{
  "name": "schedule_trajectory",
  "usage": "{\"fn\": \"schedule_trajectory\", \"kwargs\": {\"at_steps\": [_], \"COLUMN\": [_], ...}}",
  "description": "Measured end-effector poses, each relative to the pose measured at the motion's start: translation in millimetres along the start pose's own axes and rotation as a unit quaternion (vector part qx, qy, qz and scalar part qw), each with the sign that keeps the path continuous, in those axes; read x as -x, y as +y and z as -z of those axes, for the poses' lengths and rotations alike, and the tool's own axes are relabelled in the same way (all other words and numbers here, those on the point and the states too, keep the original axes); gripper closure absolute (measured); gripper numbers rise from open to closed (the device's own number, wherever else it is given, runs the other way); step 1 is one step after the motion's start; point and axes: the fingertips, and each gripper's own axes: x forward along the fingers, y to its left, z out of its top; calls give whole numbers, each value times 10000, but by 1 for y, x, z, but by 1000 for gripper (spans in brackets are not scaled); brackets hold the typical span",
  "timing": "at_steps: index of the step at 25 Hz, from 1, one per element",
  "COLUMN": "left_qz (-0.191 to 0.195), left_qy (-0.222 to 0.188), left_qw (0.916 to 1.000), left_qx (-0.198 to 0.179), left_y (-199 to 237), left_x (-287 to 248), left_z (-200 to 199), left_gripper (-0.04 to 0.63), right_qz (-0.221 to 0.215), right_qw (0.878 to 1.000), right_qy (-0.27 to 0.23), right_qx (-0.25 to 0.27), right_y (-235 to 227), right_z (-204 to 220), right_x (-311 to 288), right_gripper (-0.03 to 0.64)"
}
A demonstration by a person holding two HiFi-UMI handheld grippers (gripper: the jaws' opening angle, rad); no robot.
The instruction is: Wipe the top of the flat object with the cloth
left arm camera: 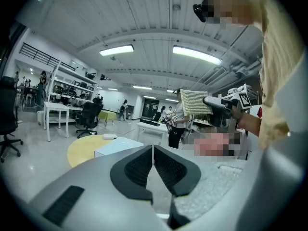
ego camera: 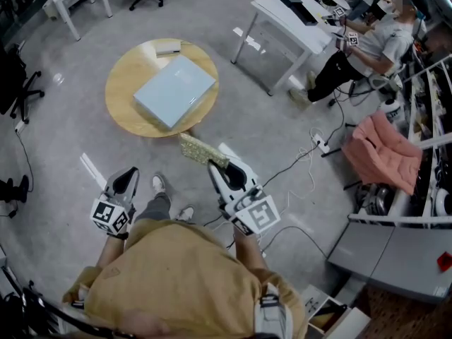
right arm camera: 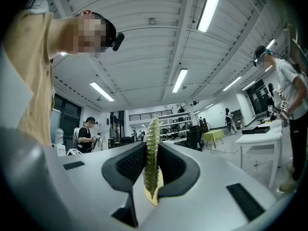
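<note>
Head view looks steeply down; gripper views, seemingly tilted upward, share ceiling (left arm camera: 144,28).

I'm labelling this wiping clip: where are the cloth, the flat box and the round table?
cloth (ego camera: 201,150), head view, middle of its visible face.
flat box (ego camera: 175,90), head view, centre of its top.
round table (ego camera: 121,83), head view, bare wood left of the box.

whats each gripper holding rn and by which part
The right gripper grips the cloth by one edge; the left gripper is shut, holding nothing.
</note>
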Motion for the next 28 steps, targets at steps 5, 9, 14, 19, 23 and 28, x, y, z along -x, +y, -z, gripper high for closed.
{"fn": "schedule_trajectory", "kwargs": {"at_steps": [5, 9, 14, 19, 23, 28], "left_qz": [99, 176, 205, 214, 282, 361], "left_qy": [10, -12, 16, 96, -14, -65], "left_qw": [9999, 9998, 9997, 9994, 9993, 9989], "left_qx": [84, 95, 148, 248, 253, 307], "left_y": [8, 21, 50, 85, 116, 151], "left_x": [-12, -27, -43, -58, -80, -97], "left_z": [5, 0, -6, -12, -29, -43], "left_gripper": [580, 580, 580, 580, 580, 580], "right_qz": [119, 161, 180, 149, 164, 197], "right_qw": [9999, 9995, 9990, 9984, 9978, 9970], "right_qy": [89, 268, 397, 536, 613, 705], "right_qx": [17, 58, 87, 120, 170, 253], "right_y": [-5, -13, -25, -33, -45, -53], "right_z": [5, 15, 21, 25, 26, 25], "right_x": [-7, -14, -49, -90, -126, -168], "right_gripper": [555, 555, 555, 555, 555, 555]}}
